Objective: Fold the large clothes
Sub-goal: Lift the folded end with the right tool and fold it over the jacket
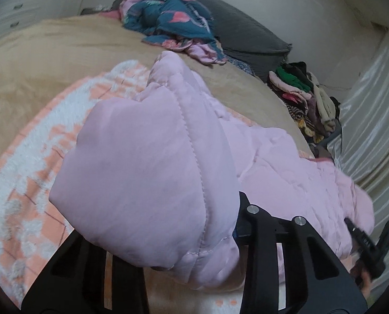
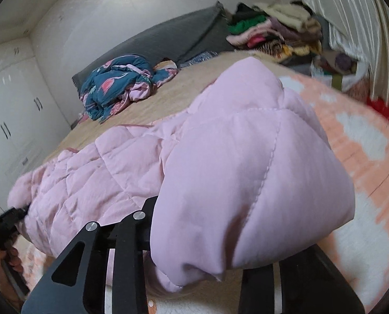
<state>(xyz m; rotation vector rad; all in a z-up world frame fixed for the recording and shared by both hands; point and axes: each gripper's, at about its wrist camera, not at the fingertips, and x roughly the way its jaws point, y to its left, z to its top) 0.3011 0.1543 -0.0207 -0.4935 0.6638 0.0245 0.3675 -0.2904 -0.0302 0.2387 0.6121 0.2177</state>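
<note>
Viewing from the left wrist, the left gripper [image 1: 184, 235] has its jaws pinched on one puffy end of the pink quilted jacket [image 1: 147, 172], raised over the peach fleece blanket [image 1: 24, 209]; keep the hold firm. From the right wrist, the right gripper [image 2: 194, 240] pinches the other end [image 2: 246, 178]; raise both ends level so the fold lands square.

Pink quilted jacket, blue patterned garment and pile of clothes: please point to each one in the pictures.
pink quilted jacket [image 1: 142, 162], left wrist view, on its smooth panel.
blue patterned garment [image 2: 110, 83], right wrist view, on its crumpled middle.
pile of clothes [image 2: 272, 31], right wrist view, on its upper layers.
</note>
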